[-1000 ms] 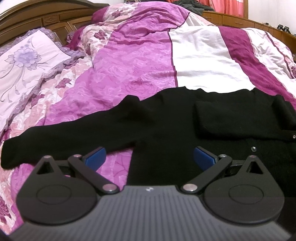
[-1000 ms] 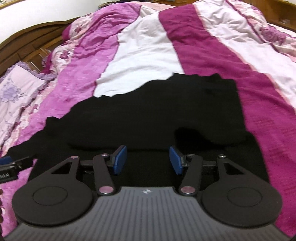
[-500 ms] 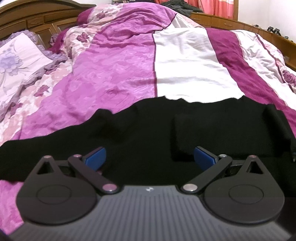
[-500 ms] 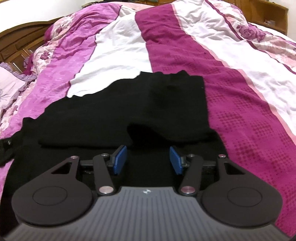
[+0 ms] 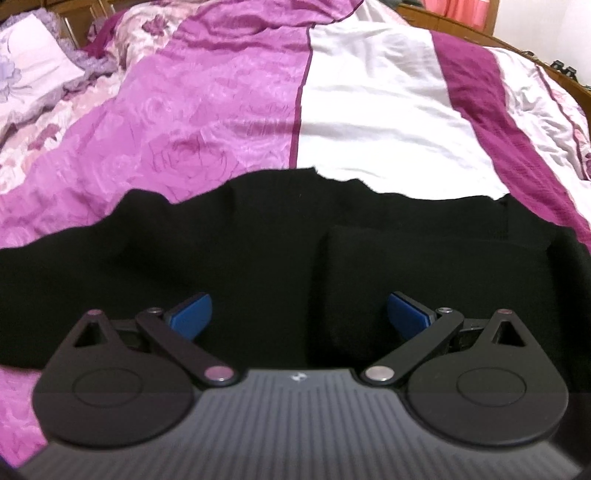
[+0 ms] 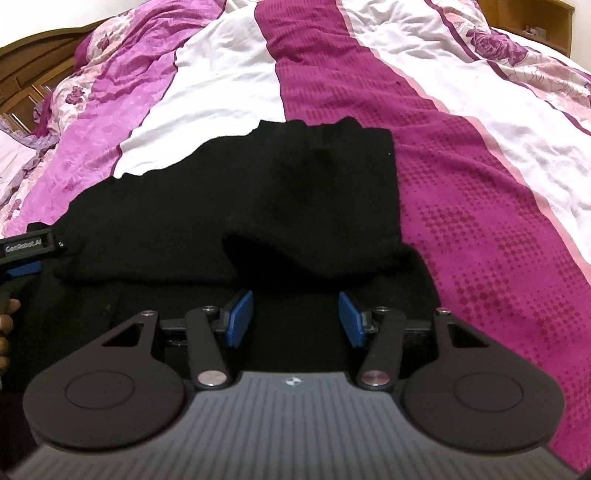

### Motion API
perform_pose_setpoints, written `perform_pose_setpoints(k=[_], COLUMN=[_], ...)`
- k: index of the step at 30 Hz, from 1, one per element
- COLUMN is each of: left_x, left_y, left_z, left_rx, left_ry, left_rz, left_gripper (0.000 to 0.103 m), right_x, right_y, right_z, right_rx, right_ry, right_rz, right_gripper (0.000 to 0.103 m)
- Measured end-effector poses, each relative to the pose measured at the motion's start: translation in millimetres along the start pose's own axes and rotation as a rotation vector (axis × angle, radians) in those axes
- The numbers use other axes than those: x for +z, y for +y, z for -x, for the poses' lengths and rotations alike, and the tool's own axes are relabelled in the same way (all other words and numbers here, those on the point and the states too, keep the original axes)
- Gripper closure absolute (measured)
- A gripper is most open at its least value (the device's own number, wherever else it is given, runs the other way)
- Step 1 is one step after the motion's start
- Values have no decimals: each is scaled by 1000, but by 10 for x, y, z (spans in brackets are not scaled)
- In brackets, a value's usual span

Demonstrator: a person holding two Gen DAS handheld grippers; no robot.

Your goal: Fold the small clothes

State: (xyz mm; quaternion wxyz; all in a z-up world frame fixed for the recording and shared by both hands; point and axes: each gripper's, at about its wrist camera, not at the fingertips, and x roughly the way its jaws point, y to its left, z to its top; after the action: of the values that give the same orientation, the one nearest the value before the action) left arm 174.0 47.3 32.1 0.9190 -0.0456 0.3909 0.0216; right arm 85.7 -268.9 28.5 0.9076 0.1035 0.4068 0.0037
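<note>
A black knit sweater (image 5: 240, 251) lies flat on the bed; one sleeve (image 5: 417, 269) is folded across its body, the other stretches out to the left. My left gripper (image 5: 299, 314) hovers low over the sweater's middle, wide open, nothing between its blue pads (image 5: 192, 312). In the right wrist view the same sweater (image 6: 221, 199) fills the centre, with the folded sleeve end (image 6: 317, 254) just ahead of my right gripper (image 6: 295, 319), which is open and empty. The left gripper (image 6: 26, 251) shows at that view's left edge, with a hand (image 6: 5, 332) on it.
The bed is covered by a quilt (image 5: 369, 110) striped in pink, white and magenta. A floral pillow (image 5: 29, 66) lies at the far left by the wooden headboard (image 6: 26, 62). Wooden furniture (image 6: 532, 26) stands beyond the bed's far right side.
Both grippers have moved in closer and lower over the sweater, which now fills more of each view. The left gripper shifted right, from the outstretched sleeve toward the body. Both stayed open.
</note>
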Motion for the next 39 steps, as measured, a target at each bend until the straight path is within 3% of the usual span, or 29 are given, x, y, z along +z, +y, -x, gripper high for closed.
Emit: perform_pose_setpoints(k=[4, 7, 13, 16, 18, 20, 24, 28, 35, 39], left_x=[-19, -26, -5, 12, 25, 38, 101, 128, -29, -108], left_y=[14, -23, -113, -129, -146, -187, -183, -114, 156, 300], left_z=[-76, -87, -104, -114, -114, -65, 194, 404, 220, 217], left_rx=[-4, -4, -65, -110, -168, -177, -200, -149, -8, -5], left_ry=[2, -15, -42, -50, -55, -79, -182, -246, -158, -156], left_rz=[7, -24, -63, -51, -47, -62, -56, -32, -10, 14], left_gripper=[0, 1, 23, 42, 81, 92, 94, 94, 94, 94], right_x=[-4, -6, -21, -25, -26, -29, -32, -41, -49, -50], right_y=[15, 20, 69, 61, 58, 55, 35, 25, 20, 5], right_z=[-28, -45, -68, -70, -71, -70, -68, -58, -42, -23], right_rx=[-3, 11, 7, 10, 12, 15, 25, 30, 28, 27], right_ry=[-1, -3, -9, -11, -11, -13, -18, -24, -31, -32], right_rz=[2, 1, 18, 17, 17, 18, 15, 11, 5, 7], right_gripper=[41, 34, 30, 30, 30, 30, 30, 30, 30, 30])
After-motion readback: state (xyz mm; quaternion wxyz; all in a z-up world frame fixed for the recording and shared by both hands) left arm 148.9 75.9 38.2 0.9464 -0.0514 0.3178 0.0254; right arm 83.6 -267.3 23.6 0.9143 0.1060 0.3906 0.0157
